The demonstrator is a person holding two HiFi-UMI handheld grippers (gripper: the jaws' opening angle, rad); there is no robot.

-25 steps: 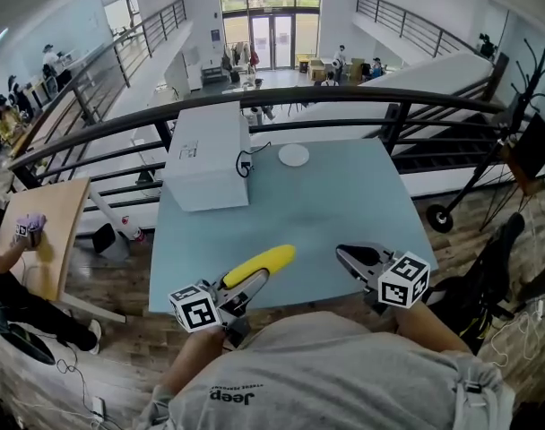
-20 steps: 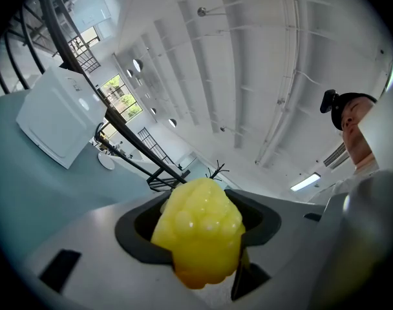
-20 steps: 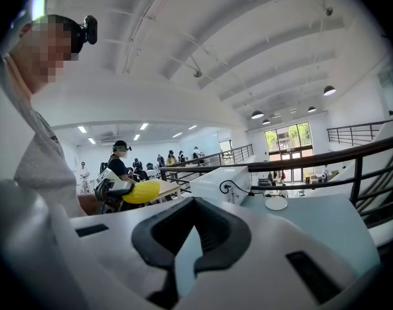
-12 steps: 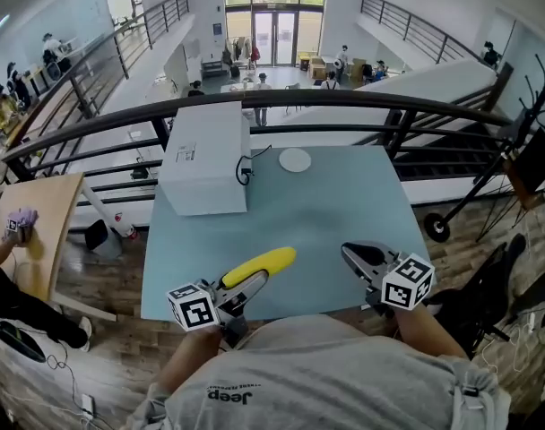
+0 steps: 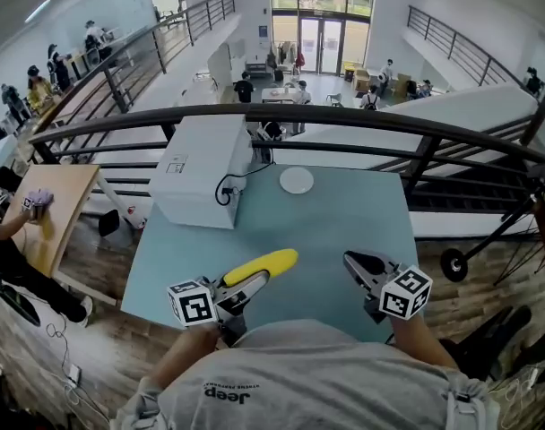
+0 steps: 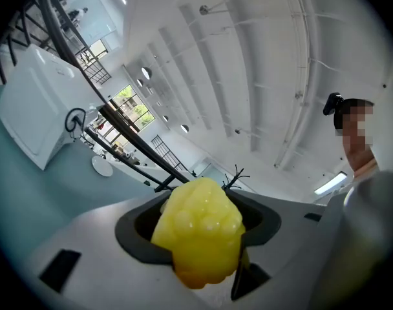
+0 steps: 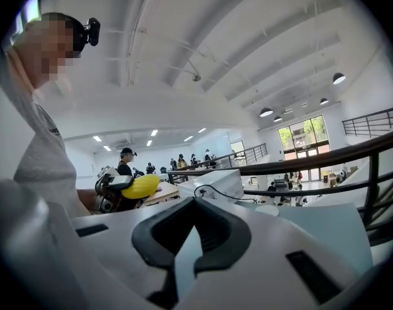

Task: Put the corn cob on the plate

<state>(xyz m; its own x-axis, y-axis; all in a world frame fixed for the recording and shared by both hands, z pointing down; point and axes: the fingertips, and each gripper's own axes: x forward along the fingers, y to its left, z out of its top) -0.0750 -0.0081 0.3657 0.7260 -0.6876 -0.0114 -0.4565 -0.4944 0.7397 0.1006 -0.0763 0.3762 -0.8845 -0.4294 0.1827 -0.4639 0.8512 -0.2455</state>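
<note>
The left gripper [image 5: 241, 292] is clamped on the near end of the yellow plastic corn cob [image 5: 262, 266], whose long axis runs out past the jaws, ahead and rightward. Beside it, the right gripper [image 5: 360, 267] has its jaws together and empty. The small round white plate [image 5: 297, 181] lies well ahead of the cob's tip, roughly along that axis.

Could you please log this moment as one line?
left gripper: shut on corn cob | right gripper: shut, empty | plate: empty, far end of table

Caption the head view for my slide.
Left gripper holds the corn cob over the table; plate lies beyond.
</note>
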